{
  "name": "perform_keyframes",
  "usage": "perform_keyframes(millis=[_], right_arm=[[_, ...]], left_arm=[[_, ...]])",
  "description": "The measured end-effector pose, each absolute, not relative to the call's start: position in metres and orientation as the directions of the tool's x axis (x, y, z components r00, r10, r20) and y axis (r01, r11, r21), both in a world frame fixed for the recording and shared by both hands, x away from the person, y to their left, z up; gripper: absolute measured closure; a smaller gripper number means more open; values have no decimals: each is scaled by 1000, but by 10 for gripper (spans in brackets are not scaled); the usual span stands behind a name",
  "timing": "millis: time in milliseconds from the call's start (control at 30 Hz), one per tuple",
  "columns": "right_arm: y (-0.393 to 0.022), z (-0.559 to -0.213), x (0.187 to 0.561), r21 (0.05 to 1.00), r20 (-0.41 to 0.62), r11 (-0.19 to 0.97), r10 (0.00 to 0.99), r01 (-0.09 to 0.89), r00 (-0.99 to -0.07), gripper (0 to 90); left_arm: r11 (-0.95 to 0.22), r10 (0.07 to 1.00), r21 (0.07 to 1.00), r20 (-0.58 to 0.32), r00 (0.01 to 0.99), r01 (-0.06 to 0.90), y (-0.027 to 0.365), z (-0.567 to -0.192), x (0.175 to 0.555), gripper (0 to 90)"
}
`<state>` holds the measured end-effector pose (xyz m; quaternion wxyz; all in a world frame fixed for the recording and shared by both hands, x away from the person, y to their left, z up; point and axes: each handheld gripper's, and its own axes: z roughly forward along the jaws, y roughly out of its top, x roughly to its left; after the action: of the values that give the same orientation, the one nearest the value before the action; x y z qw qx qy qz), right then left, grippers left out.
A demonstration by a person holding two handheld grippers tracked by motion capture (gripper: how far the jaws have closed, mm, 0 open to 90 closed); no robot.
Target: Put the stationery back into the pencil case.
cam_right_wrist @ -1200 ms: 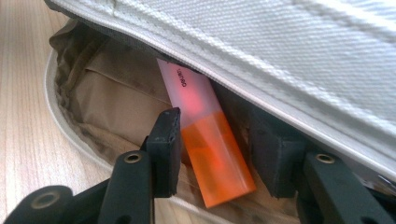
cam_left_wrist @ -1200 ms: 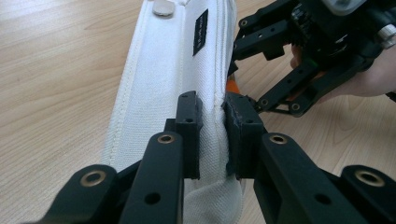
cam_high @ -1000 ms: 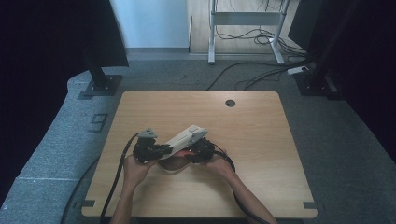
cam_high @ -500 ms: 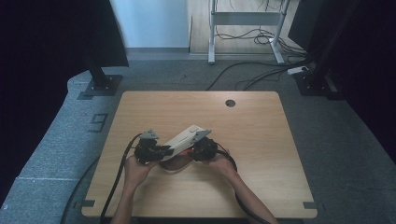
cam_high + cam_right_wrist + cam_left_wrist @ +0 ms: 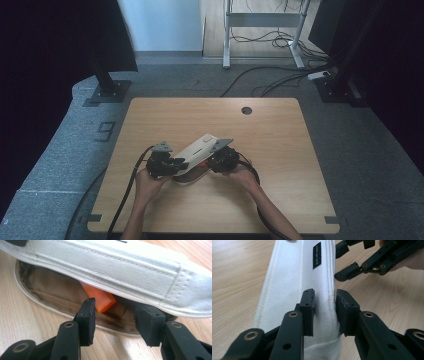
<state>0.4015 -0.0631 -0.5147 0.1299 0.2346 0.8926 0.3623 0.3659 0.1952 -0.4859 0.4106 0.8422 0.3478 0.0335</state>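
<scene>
While the left tool (image 5: 325,312) pinched the white pouch's (image 5: 297,285) seam, easing wider, the right tool (image 5: 115,322) stood spread, orange block (image 5: 98,298) at twelve o'clock.

White canvas pouch (image 5: 196,150) and orange block (image 5: 98,298) on the worktop.

Long, stitched fabric case with small black label, lying slantwise near the worktop's front edge, mouth gaping along one side to show tan lining. Upper flap lifted clear of lower one. Flat orange block tucked inside, one corner poking out at the opening.
</scene>
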Motion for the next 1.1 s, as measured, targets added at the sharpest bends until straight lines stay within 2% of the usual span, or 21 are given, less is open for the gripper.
perform_keyframes(millis=[433, 833, 967, 1100], right_arm=[[-82, -515, 401, 710, -46, 609, 542, 354, -839, 484], [-103, -507, 400, 731, -22, 574, 560, 369, -828, 422], [-105, -507, 400, 731, -16, 569, 565, 376, -825, 371], [-106, -507, 399, 729, -15, 570, 565, 378, -825, 335]], left_arm=[[-427, 609, 709, -233, 758, 561, 193, -495, 365, 630], [-495, 615, 688, -154, 773, 531, 182, -504, 361, 565], [-530, 614, 686, -94, 784, 498, 176, -509, 357, 517], [-542, 606, 690, -75, 792, 480, 174, -510, 356, 454]])
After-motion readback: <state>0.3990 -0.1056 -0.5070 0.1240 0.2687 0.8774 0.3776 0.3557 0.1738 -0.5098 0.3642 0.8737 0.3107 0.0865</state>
